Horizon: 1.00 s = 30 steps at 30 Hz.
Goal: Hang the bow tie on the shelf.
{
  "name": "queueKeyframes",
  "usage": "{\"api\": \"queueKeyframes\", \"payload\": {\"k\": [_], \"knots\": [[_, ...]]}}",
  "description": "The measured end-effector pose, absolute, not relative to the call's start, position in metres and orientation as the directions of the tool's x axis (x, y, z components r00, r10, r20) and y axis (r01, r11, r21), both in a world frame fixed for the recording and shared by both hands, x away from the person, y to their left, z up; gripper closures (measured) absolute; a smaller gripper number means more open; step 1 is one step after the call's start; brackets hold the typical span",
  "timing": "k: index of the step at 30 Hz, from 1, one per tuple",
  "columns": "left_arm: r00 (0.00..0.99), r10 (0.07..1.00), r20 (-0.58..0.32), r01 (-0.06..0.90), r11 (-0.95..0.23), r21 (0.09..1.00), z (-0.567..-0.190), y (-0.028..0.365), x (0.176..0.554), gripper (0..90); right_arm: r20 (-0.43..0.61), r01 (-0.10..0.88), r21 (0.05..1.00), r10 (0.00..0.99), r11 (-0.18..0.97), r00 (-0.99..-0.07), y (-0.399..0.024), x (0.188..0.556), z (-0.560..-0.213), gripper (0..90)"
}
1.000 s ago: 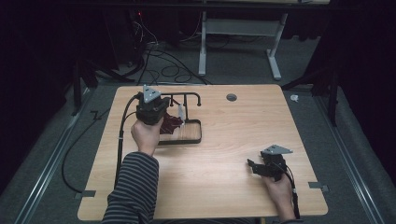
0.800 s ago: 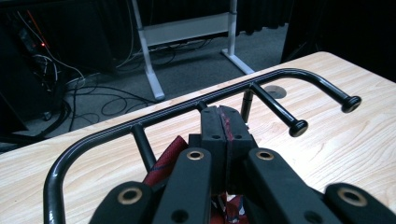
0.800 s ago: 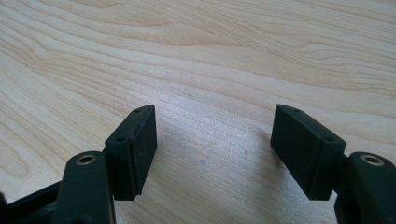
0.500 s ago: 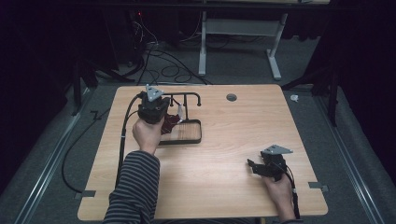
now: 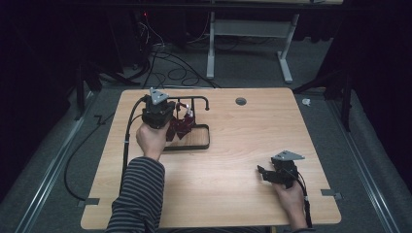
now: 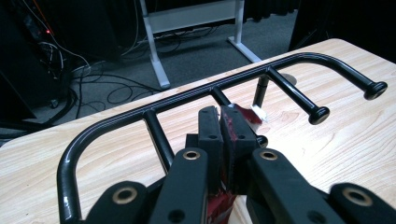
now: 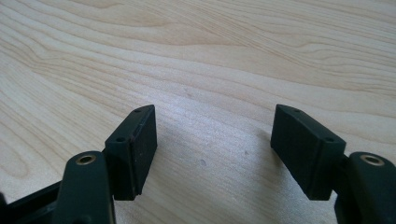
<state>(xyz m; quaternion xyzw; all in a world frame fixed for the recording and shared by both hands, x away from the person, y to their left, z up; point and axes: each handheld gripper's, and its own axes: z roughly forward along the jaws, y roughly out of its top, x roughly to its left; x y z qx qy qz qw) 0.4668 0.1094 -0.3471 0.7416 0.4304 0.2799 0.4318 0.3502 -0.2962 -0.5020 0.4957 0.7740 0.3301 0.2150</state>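
**Dark red cloth pinched at the rack**

The left gripper (image 6: 223, 122) sat over the black metal rack (image 5: 194, 143), its fingers (image 6: 208, 133) nearly closed on a dark red cloth (image 6: 242, 116) just below the pegged rail, seemingly to drape or hang it there. Those jaws had just been easing apart, cloth still between them. The right gripper (image 7: 215, 140) rested low over the bare surface (image 5: 233, 184), well apart, fingers wide and empty, probably waiting.
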Motion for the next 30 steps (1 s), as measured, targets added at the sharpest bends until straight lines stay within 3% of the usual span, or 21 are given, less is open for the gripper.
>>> {"api": "queueKeyframes", "payload": {"k": [14,30], "knots": [[0.494,0.869,0.026,0.397,-0.252,0.883,-0.348,0.116,0.454,76.0,-0.005,0.626,0.724,0.909,0.29,-0.416,-0.296,0.35,-0.502,32.9],[0.527,0.85,-0.003,0.386,-0.237,0.892,-0.353,0.131,0.424,73.0,-0.009,0.626,0.723,0.91,0.293,-0.415,-0.296,0.35,-0.502,32.9]]}}
